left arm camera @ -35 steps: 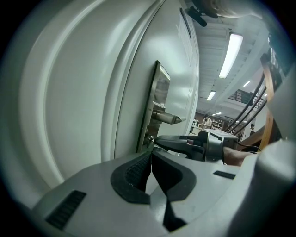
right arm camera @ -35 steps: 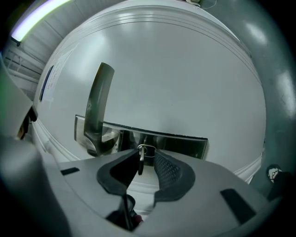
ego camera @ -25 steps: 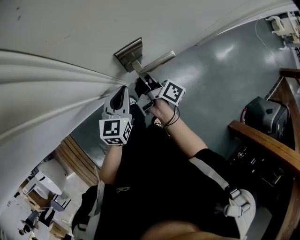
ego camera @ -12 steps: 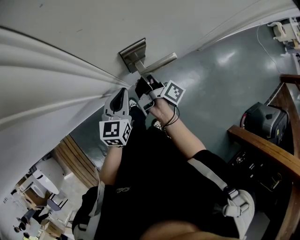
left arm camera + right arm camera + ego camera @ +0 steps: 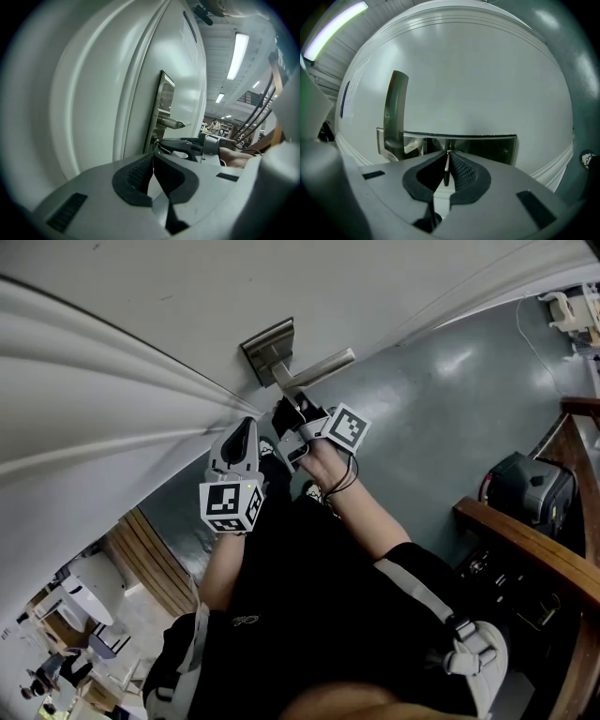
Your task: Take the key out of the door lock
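Observation:
A brushed metal lock plate [image 5: 265, 346] with a lever handle [image 5: 325, 364] sits on the white door [image 5: 141, 306]. My right gripper [image 5: 292, 412] reaches up to the plate just under the lever. In the right gripper view its jaws [image 5: 448, 154] are pressed on a thin metal key [image 5: 446, 171], seen edge on, in front of the plate [image 5: 487, 147], with the lever [image 5: 395, 112] at the left. My left gripper [image 5: 246, 431] hangs a little below and left of the plate. Its pads [image 5: 140, 171] meet with nothing between them. It looks at the plate [image 5: 163, 101] and the right gripper [image 5: 197, 146].
A grey floor [image 5: 441, 399] stretches to the right of the door. A wooden rail [image 5: 525, 545] and a dark bag [image 5: 525, 488] stand at the right. The person's black-clad body [image 5: 309, 615] fills the lower middle. Raised mouldings [image 5: 103, 418] run across the door.
The head view has shifted slightly. My right gripper stays at the lock plate and the left gripper holds its place below it.

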Demonstrator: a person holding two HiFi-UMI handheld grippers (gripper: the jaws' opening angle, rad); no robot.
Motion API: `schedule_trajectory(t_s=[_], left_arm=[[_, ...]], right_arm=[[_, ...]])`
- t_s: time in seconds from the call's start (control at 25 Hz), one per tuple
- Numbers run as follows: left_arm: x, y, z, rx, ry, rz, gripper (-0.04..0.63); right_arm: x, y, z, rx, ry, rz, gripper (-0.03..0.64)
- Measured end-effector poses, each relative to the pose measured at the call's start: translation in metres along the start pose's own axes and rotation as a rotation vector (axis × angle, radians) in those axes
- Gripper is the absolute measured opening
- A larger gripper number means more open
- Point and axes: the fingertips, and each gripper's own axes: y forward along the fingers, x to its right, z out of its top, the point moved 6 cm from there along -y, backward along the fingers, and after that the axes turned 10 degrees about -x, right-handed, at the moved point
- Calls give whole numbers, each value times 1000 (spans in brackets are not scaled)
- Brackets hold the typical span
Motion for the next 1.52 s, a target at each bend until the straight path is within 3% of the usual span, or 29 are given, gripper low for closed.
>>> schedule_trajectory(t_s=[1.52], left_arm=[[14,0,-3,3,0,14,23]], right_arm=[[6,-16,-2,-30,-19,-1,29]])
